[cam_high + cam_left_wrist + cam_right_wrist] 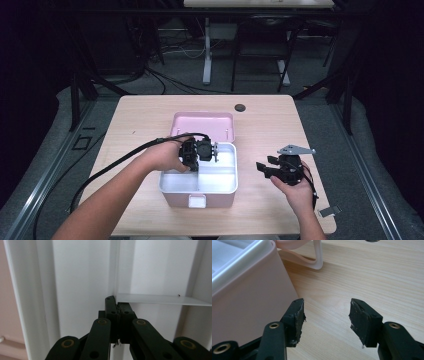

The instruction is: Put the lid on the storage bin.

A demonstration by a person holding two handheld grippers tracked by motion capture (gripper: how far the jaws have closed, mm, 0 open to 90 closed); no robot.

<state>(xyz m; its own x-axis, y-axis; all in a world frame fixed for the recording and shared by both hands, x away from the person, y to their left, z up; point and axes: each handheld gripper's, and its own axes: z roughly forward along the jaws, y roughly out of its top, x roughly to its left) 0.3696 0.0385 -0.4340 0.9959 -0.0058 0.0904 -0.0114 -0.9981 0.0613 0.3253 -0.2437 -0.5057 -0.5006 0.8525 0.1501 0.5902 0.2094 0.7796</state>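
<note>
Box [198,192] at bench [260,125] centre, lid [202,125] open at its 12 o'clock. Left gripper [215,152] inside box at divider [160,299]; right gripper [264,167] at box's 3 o'clock.

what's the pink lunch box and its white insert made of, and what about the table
Pink box: looks like moulded plastic, matte, with rounded corners and even colour. White divided insert: probably smooth plastic with a slight sheen; its thin dividers reflect light softly. Table: pale wood grain, likely laminate or veneer; which one is hard to tell.

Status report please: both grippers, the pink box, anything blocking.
Left gripper shut, down inside the open pink lunch box with white divided tray. Right gripper open, empty, over the light wooden table. Nothing blocking.
</note>
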